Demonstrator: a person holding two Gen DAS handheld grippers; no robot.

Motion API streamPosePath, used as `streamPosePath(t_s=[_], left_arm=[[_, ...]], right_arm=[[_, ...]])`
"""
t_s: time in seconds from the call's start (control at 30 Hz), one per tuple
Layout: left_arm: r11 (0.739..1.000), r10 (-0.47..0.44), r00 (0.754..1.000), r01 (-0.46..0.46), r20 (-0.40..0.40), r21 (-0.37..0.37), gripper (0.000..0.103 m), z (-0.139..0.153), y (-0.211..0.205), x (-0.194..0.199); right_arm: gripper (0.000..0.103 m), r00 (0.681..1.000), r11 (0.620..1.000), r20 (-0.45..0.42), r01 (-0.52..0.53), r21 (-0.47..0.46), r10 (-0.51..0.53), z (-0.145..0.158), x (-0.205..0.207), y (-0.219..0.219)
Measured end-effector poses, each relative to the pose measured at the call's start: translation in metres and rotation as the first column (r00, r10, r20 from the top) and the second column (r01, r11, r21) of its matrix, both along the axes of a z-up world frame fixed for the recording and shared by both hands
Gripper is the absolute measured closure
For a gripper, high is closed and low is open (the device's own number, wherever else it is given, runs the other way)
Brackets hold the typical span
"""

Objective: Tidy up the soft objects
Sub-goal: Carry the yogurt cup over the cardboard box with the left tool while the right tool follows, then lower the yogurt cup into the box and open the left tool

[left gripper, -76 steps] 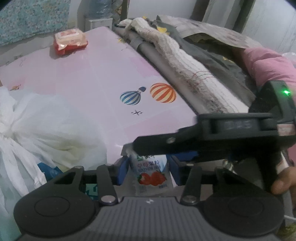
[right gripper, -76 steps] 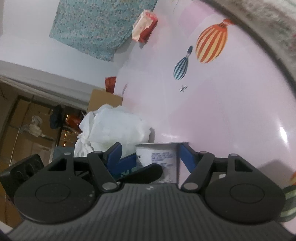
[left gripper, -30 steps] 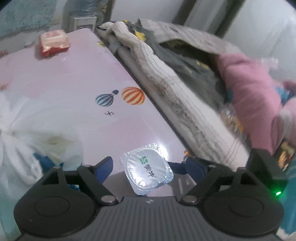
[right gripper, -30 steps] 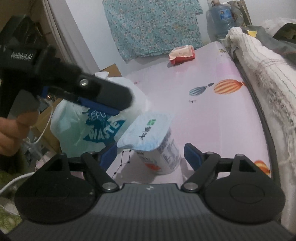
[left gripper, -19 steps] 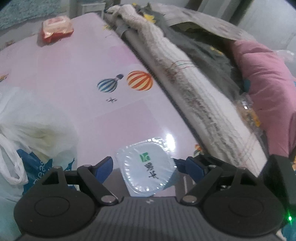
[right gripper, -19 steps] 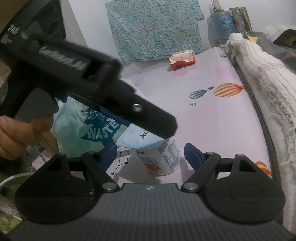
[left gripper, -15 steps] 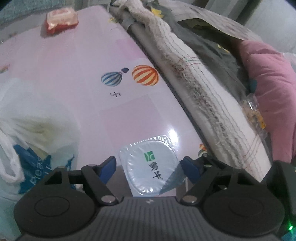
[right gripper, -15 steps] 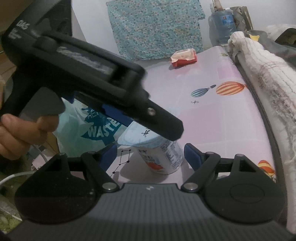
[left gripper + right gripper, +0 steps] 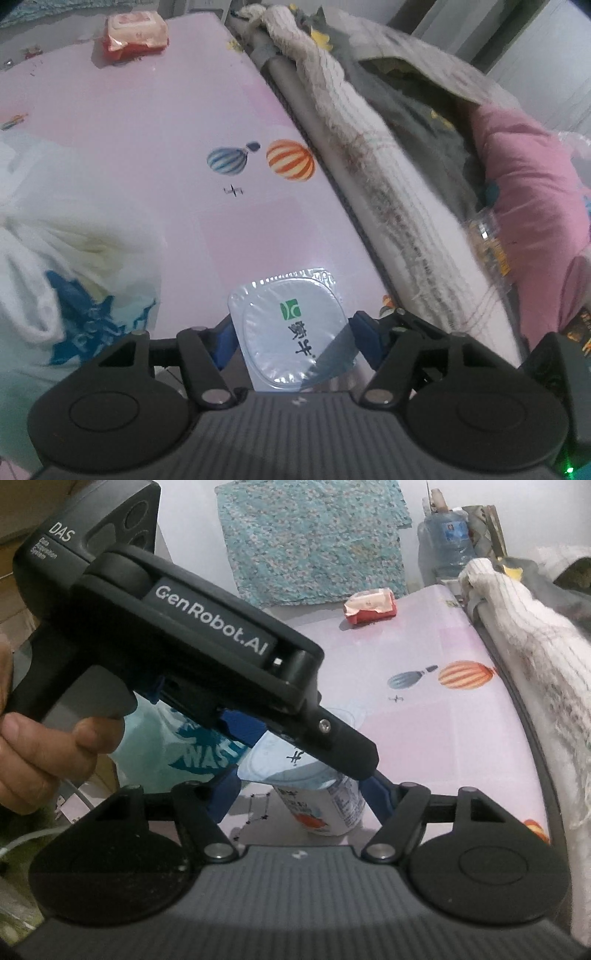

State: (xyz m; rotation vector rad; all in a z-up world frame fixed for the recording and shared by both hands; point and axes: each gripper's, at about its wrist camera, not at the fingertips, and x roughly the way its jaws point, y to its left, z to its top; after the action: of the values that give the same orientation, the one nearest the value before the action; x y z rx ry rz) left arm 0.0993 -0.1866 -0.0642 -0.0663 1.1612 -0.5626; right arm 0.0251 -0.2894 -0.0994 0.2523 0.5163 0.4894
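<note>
**Both grippers close in on a yogurt cup**

Our left gripper (image 9: 291,334) points steeply down with the sealed yogurt cup (image 9: 293,334) between its blue fingers (image 9: 364,334); the jaws are closing, and we cannot tell whether the pads press yet. Our right gripper (image 9: 301,794) sits lower, its jaws also closing around the cup's body, not visibly touching. The cup stands upright near the front of the pink table (image 9: 147,122).

The thin wall will likely dent, so we judge a gentle squeeze below the foil rim is best, with one gripper taking the hold.

A white plastic bag (image 9: 70,258) sits beside the cup. A red wipes pack (image 9: 135,33) lies at the far end. Piled bedding (image 9: 369,147) runs along the right edge, and patterned teal cloth (image 9: 310,539) hangs on the wall.
</note>
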Motion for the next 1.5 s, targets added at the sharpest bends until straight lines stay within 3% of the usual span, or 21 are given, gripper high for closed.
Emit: streamPosePath(t_s=[0.17,0.3,0.47,0.67,0.73,0.87,0.93,1.07,1.23,1.5], left_arm=[[0.998,0.058,0.995,-0.056,0.078,-0.028,0.037,0.042,0.03,-0.013],[0.987,0.158,0.977,-0.156,0.141,-0.027,0.037,0.08,0.072,-0.023],[0.952,0.303,0.932,-0.305,0.198,-0.023,0.037,0.124,0.141,-0.037],[0.886,0.451,0.857,-0.463,0.249,-0.01,0.041,0.154,0.219,-0.05],[0.867,0.487,0.837,-0.497,0.247,-0.025,0.043,0.154,0.243,-0.051],[0.845,0.533,0.824,-0.53,0.19,-0.07,0.044,0.141,0.281,-0.045],[0.839,0.544,0.822,-0.538,0.168,-0.083,0.045,0.128,0.295,-0.039],[0.811,0.579,0.812,-0.566,0.068,-0.147,0.047,0.1,0.331,-0.035],[0.801,0.585,0.811,-0.573,0.026,-0.172,0.045,0.08,0.344,-0.032],[0.777,0.609,0.793,-0.601,-0.017,-0.187,0.04,0.065,0.356,-0.03]], right_arm=[[0.032,0.998,0.999,0.047,-0.043,-0.028,0.045,0.036,0.0,0.017],[0.032,0.985,0.99,0.103,-0.134,-0.054,0.139,0.073,0.009,0.052],[0.032,0.943,0.958,0.173,-0.28,-0.061,0.286,0.111,0.024,0.109],[0.032,0.865,0.888,0.202,-0.448,-0.102,0.46,0.143,0.042,0.195],[0.032,0.848,0.866,0.176,-0.487,-0.116,0.501,0.142,0.048,0.221],[0.033,0.817,0.817,0.049,-0.571,-0.079,0.575,0.124,0.066,0.266],[0.033,0.82,0.818,0.022,-0.569,-0.079,0.573,0.115,0.073,0.278],[0.034,0.829,0.813,-0.038,-0.556,-0.172,0.558,0.1,0.083,0.304],[0.033,0.823,0.79,-0.089,-0.565,-0.239,0.561,0.091,0.089,0.329],[0.023,0.837,0.779,-0.069,-0.532,-0.333,0.542,0.086,0.087,0.333]])
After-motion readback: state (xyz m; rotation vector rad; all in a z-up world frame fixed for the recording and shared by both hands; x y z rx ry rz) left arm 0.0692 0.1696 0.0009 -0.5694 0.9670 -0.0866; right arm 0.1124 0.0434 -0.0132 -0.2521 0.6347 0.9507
